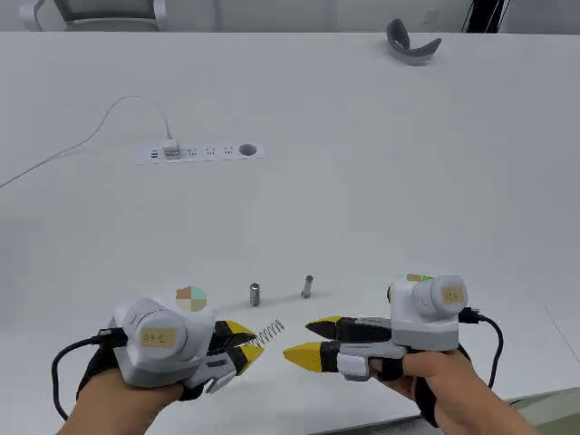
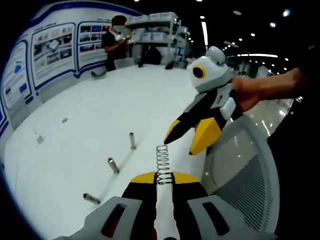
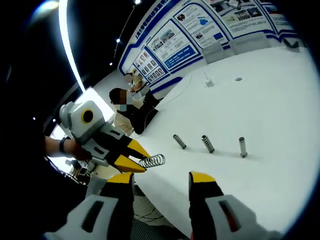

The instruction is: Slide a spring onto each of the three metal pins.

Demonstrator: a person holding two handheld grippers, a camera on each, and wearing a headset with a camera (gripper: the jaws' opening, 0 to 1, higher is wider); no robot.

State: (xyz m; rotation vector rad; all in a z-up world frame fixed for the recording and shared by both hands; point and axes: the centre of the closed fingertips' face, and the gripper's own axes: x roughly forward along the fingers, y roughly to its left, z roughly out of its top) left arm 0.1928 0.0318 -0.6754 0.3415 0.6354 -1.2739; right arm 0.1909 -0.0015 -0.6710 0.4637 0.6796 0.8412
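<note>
My left gripper (image 1: 249,344) is shut on one end of a small steel spring (image 1: 269,332), which sticks out past its yellow tips (image 2: 164,176). The right gripper (image 1: 299,340) is open and empty, its jaws pointing at the spring from the right, a short gap away. In the right gripper view three short metal pins stand in a row on the white table: two (image 3: 179,141) (image 3: 207,143) carry springs and the right one (image 3: 242,147) is bare. In the head view, a sprung pin (image 1: 255,294) and the bare pin (image 1: 307,286) stand just beyond both grippers.
A white power strip (image 1: 201,152) with a plugged cable lies mid-table at the left. A grey curved object (image 1: 412,43) rests at the far right. A mesh chair back (image 2: 245,170) is at the table's near edge. People stand at a bench in the background.
</note>
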